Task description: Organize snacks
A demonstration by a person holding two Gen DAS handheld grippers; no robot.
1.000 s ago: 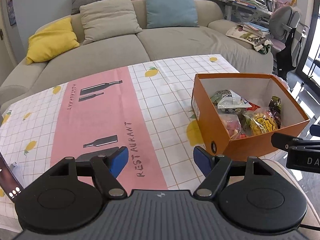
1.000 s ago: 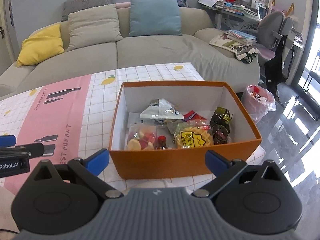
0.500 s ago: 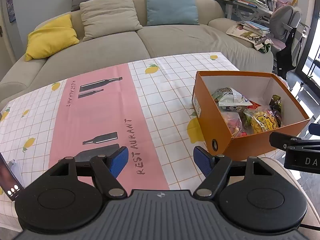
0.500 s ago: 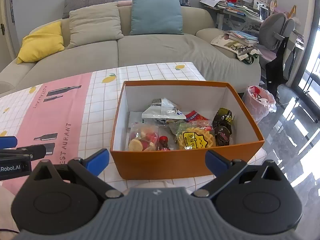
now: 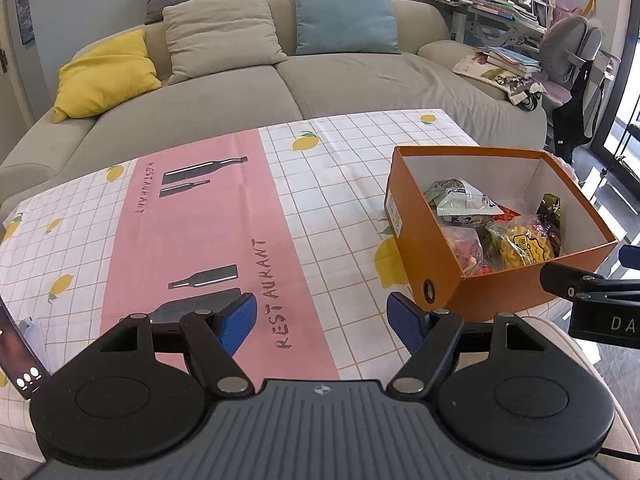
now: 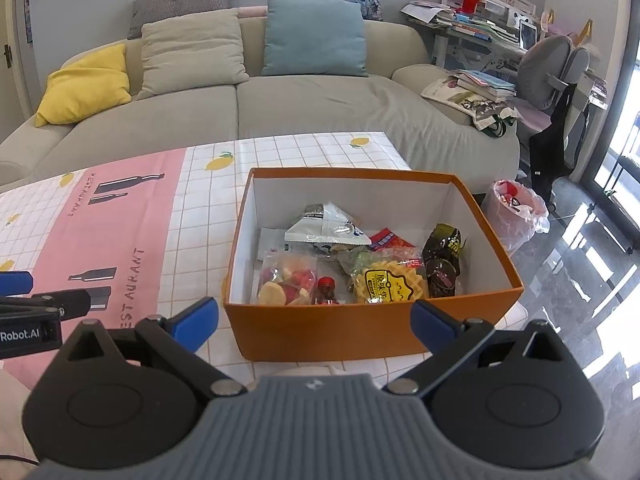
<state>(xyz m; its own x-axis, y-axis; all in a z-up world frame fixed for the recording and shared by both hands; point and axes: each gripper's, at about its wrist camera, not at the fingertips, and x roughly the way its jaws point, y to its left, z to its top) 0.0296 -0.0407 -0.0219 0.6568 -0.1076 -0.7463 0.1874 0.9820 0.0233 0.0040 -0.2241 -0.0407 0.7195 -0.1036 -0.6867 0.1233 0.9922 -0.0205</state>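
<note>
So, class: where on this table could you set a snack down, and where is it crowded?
Free: the pink stripe and the checked cloth between it and the orange box. Crowded: inside the box, where snack packets cover most of the floor.

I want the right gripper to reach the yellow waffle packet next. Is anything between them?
Only the orange box's near wall stands between the open right gripper and the yellow waffle packet. The box is open-topped, with nothing lying over the packet.

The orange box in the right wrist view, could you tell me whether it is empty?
No, the orange box holds several snack packets, among them a yellow waffle packet and a white pouch.
</note>
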